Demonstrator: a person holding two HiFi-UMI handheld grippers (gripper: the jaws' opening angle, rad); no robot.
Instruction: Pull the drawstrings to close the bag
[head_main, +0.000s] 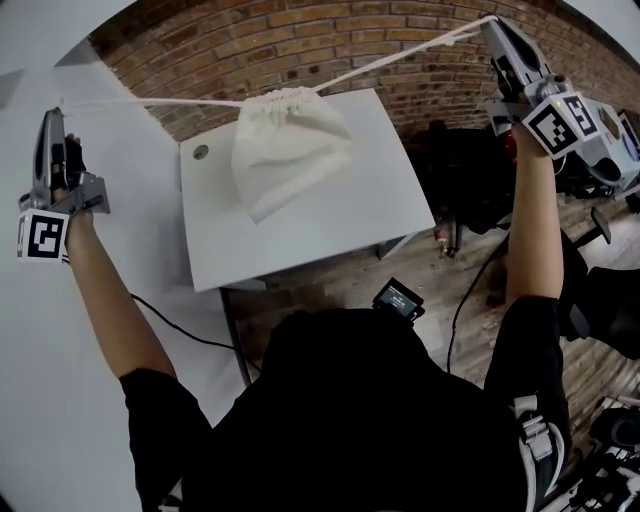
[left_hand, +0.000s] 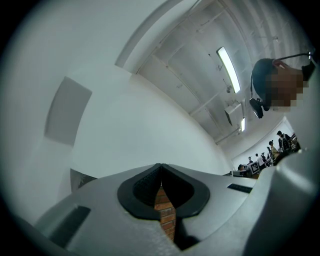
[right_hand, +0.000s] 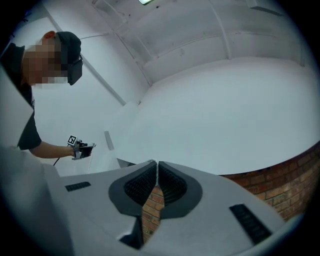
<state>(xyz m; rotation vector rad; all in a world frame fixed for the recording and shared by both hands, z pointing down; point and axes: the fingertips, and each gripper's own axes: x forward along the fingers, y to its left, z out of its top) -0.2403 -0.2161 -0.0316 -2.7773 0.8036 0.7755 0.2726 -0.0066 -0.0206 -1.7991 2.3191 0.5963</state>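
So in the head view we've got the white drawstring bag strung up over the white table with its mouth bunched tight. We can't tell if its bottom sits on the tabletop or hangs just above it. The left drawstring runs out taut to the tip of the left gripper. The right drawstring climbs to the tip of the right gripper, with a knot just short of it. So each gripper is clamped on its own cord, and our arms are spread well apart. Funny thing: neither gripper view shows any cord at all. In the left gripper view the ribbed pads are clenched together at the tip, with only brick showing through the gap lower down. That view also catches a ceiling light and some people far off, which the head view doesn't. The right gripper view has its pads squeezed together too, and off to one side it picks up the left gripper at arm's length. Only the head view shows the brick wall running behind the table.
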